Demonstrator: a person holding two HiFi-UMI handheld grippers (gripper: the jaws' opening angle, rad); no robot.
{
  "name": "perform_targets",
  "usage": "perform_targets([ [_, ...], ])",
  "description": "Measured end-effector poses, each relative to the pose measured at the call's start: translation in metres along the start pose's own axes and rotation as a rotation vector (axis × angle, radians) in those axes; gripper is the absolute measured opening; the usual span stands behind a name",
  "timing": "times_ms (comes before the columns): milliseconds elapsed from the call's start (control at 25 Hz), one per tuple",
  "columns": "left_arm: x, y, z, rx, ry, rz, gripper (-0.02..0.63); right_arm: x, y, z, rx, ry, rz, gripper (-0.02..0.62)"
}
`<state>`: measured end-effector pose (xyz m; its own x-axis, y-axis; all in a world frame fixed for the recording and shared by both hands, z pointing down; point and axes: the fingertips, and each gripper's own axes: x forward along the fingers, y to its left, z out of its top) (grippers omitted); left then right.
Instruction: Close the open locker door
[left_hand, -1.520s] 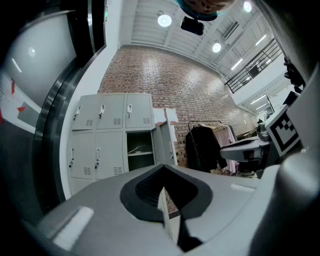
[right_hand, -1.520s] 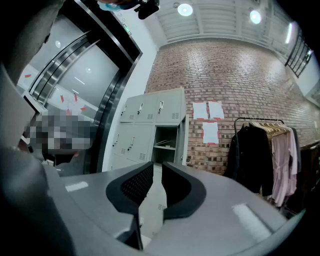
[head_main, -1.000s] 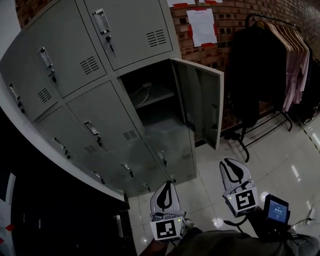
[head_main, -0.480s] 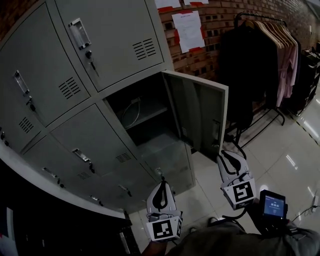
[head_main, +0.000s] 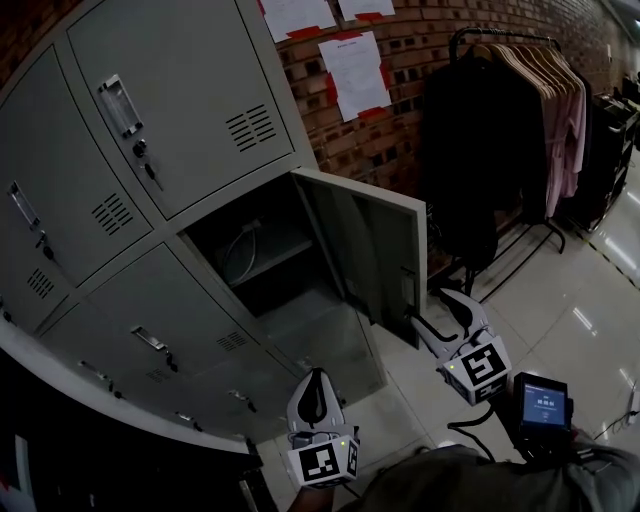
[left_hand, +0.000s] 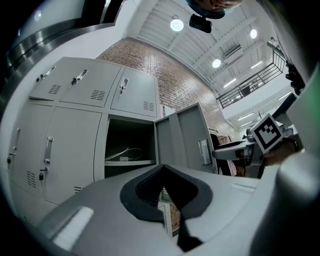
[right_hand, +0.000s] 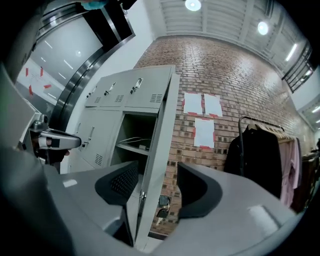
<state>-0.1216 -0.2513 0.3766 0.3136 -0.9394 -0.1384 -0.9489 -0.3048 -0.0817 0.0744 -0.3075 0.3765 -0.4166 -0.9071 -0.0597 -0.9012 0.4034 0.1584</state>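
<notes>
Locker door (head_main: 385, 250) stands wide open, swung out to the right of its dark compartment (head_main: 250, 265). Left gripper (head_main: 316, 377) hangs low in front of the lockers, jaws together on nothing. Right gripper (head_main: 437, 308), a second ago below and clear of the door with jaws shut, now sits at its free edge. Its jaws have just been opening, and the edge stands between them, not pinched. Closing looks about to begin.

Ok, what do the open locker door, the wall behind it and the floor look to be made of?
Locker door: apparently painted sheet metal, matt grey; thin panel with folded edges.
Wall: bare red-brown brick; mortar lines show.
Floor: glossy pale tiles, probably ceramic; joints and light reflections show.
</notes>
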Motion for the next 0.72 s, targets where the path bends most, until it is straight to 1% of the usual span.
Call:
perform_targets([
  [240,-0.005,0.005,0.002,0.01,0.009,0.057,0.002,0.028,-0.008,0.001,-0.019,-0.003,0.088,0.245],
  [320,-0.006,0.008,0.002,0.015,0.015,0.078,0.002,0.034,-0.007,0.004,-0.017,-0.015,0.109,0.221],
  [400,-0.009,0.01,0.001,0.018,0.025,0.098,0.002,0.037,-0.003,0.009,-0.019,-0.033,0.123,0.161],
  [480,-0.011,0.012,0.001,0.02,0.032,0.112,0.002,0.037,0.004,0.016,0.0,-0.059,0.14,0.133],
  [640,-0.014,0.013,0.0,0.028,0.039,0.13,0.002,0.035,0.023,0.018,0.026,-0.08,0.204,0.147],
  [720,-0.015,0.012,0.001,0.032,0.042,0.139,0.002,0.033,0.034,0.019,0.026,-0.079,0.253,0.154],
])
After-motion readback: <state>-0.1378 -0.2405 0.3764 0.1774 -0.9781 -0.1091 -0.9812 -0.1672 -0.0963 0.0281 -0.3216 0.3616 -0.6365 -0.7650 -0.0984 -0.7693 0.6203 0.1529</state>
